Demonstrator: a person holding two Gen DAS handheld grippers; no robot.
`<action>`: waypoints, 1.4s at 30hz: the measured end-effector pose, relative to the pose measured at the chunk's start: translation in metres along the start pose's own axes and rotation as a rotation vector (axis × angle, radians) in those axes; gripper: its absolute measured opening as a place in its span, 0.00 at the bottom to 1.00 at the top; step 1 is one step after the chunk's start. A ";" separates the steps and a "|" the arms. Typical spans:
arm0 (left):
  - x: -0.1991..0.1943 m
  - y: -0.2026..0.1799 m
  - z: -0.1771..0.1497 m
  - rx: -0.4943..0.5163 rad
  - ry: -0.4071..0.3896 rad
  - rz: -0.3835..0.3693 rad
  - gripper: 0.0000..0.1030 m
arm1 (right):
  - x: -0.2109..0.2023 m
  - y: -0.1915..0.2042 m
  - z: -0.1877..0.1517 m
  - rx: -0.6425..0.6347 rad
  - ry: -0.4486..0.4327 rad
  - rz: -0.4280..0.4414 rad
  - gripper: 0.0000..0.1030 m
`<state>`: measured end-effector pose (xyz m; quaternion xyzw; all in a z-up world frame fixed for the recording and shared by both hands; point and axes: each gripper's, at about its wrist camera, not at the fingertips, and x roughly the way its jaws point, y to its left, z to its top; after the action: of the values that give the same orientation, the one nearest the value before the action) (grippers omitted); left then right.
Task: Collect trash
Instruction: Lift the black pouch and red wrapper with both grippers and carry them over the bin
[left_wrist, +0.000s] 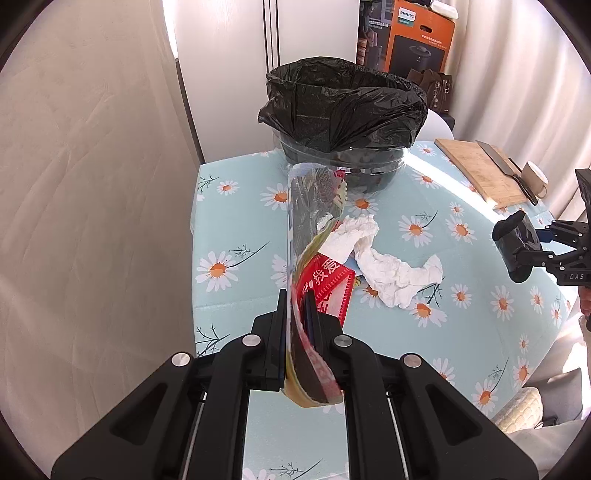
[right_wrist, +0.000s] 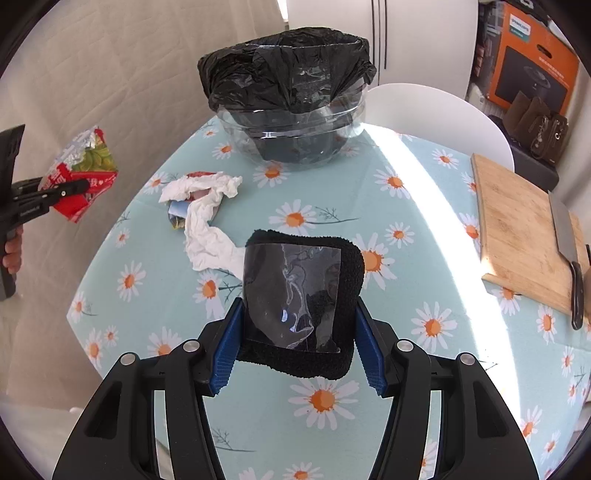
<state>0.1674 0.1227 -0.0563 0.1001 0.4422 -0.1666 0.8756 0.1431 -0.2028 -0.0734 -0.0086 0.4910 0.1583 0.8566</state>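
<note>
Gripping, nearest the lens, a flattened snack wrapper (left_wrist: 320, 291) of red, yellow-green and clear plastic with white characters: left gripper (left_wrist: 301, 314) pinched tight on it, the pack standing edge-on between the black fingers and reaching up toward the bin. Showing, from the right wrist view, the same wrapper's silvery crinkled top and green printed panel, held in the air off the table's left edge. Squeezing a black fuzzy cloth pad with a glossy clear film over its front (right_wrist: 301, 302): right gripper (right_wrist: 297, 336) clamped on it, blue-ribbed pads pressing both sides, jaws standing about half apart around its width. Lying on the pale blue daisy-print tablecloth (right_wrist: 402, 236), a crumpled white paper tissue (right_wrist: 205, 214) twisted into a long strip, draped over a small blue-and-yellow scrap that cannot be made out clearly. Standing beyond it at the far side of the table, a clear round plastic bin lined with a black bag (right_wrist: 288, 92), the liner folded over the rim and bunched; contents hidden by the dark plastic. Resting to the right, a light wooden cutting board (right_wrist: 524, 236) with a steel cleaver with a black handle (right_wrist: 565, 240) laid along its far edge, and a cream mug (left_wrist: 535, 176) just beside them.
</note>
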 end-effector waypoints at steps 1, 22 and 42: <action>-0.003 -0.003 -0.002 -0.002 -0.004 0.004 0.09 | -0.006 -0.002 -0.005 0.003 -0.006 -0.005 0.51; -0.036 -0.045 0.034 0.044 -0.055 0.025 0.09 | -0.101 -0.027 -0.040 0.074 -0.181 -0.067 0.51; -0.003 -0.035 0.162 0.085 -0.151 -0.023 0.09 | -0.099 -0.051 0.115 -0.051 -0.292 -0.057 0.51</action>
<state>0.2728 0.0390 0.0402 0.1191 0.3685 -0.2025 0.8995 0.2070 -0.2574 0.0628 -0.0214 0.3568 0.1460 0.9225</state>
